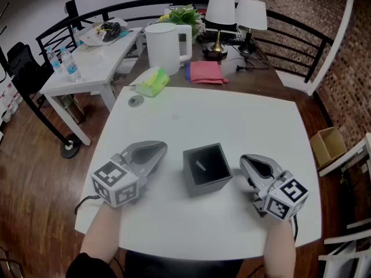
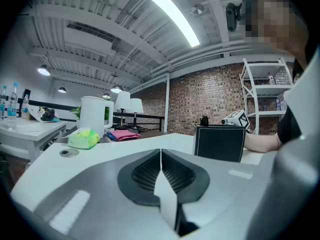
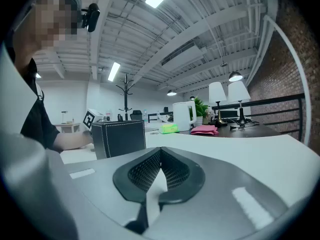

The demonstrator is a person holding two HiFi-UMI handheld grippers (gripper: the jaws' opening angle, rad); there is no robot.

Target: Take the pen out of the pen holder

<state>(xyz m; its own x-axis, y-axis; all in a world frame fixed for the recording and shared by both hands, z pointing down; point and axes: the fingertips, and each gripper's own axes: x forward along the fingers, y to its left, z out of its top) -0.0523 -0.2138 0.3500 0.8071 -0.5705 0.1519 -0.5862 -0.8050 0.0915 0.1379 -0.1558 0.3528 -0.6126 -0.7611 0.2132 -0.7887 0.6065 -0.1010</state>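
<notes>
At the bottom of the head view, two hand-held grippers are seen low over the white table [image 1: 232,120]. The left gripper [image 1: 155,153] is found at lower left, and in its own view its jaws are pressed together with nothing between them. The right gripper [image 1: 254,165] is placed at lower right; its jaws too are shut tight and empty. One marker cube is carried on each.

Between the two, just below frame centre, one black pen holder [image 1: 207,169] is set upright on the table, apart from both grippers, with bare tabletop on either side of it. One pen [image 1: 200,165] is spotted inside it as a short pale stroke against the dark interior.

Further up, at left of centre, one small round disc [image 1: 135,101] is sunk in the tabletop. Beyond the far edge, a darker desk is crowded. One green tissue pack [image 1: 152,81], one white kettle [image 1: 165,47] and one pink cloth [image 1: 206,72] are lined up across the upper middle. Behind them, one leafy plant [image 1: 186,17] and two white-shaded lamps [image 1: 220,10] are counted near the top edge.

At upper left, a white side table [image 1: 98,68] is seen with two water bottles [image 1: 68,62] stood close together on it. A black railing [image 1: 301,45] is curved round the back. At the right edge, one open cardboard box [image 1: 327,145] is left on the wooden floor.
</notes>
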